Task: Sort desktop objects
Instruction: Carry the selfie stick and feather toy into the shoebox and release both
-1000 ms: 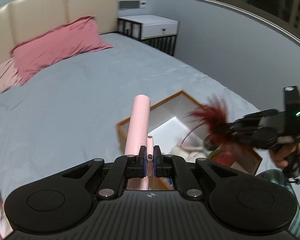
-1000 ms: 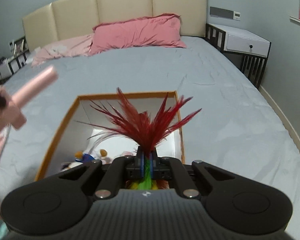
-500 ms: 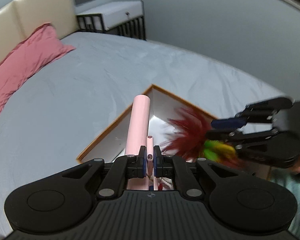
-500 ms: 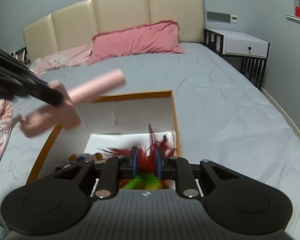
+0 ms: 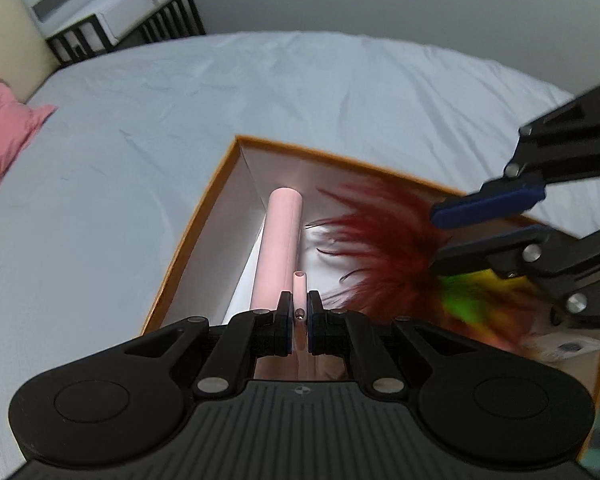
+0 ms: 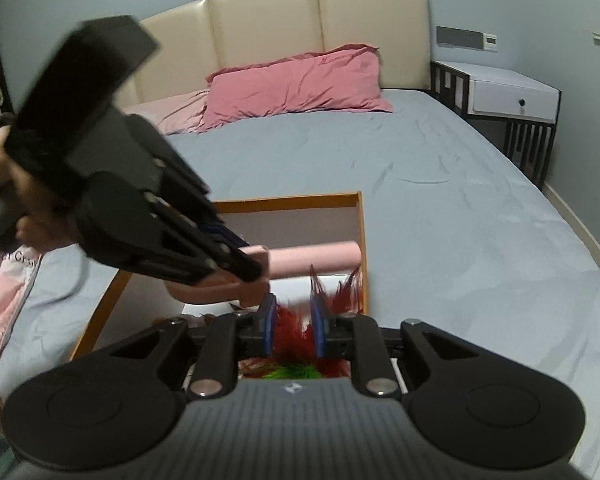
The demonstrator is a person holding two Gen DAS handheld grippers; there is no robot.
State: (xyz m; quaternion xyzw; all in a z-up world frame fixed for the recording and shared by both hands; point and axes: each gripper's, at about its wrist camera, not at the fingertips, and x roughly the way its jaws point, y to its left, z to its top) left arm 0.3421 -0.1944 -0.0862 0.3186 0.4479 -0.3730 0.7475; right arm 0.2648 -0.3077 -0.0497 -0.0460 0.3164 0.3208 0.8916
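My left gripper (image 5: 299,304) is shut on a pink tube-shaped object (image 5: 279,246) and holds it over the open orange-rimmed box (image 5: 204,216) on the bed. The pink object also shows in the right wrist view (image 6: 312,265), with the left gripper (image 6: 256,270) on it. My right gripper (image 6: 293,314) is open above the box; the red, green and yellow feather toy (image 6: 296,354) lies loose between and below its jaws. In the left wrist view the right gripper (image 5: 436,236) stands open over the feathers (image 5: 384,260).
The box rim (image 6: 292,202) lies on a grey-blue bedsheet (image 6: 440,216). A pink pillow (image 6: 296,84) and beige headboard are at the far end. A white nightstand (image 6: 512,92) stands at the right. A pink garment (image 6: 4,292) lies at the left.
My right gripper has opened and let go of the feather toy, which dropped into the box. My left gripper has brought the pink object down over the box.
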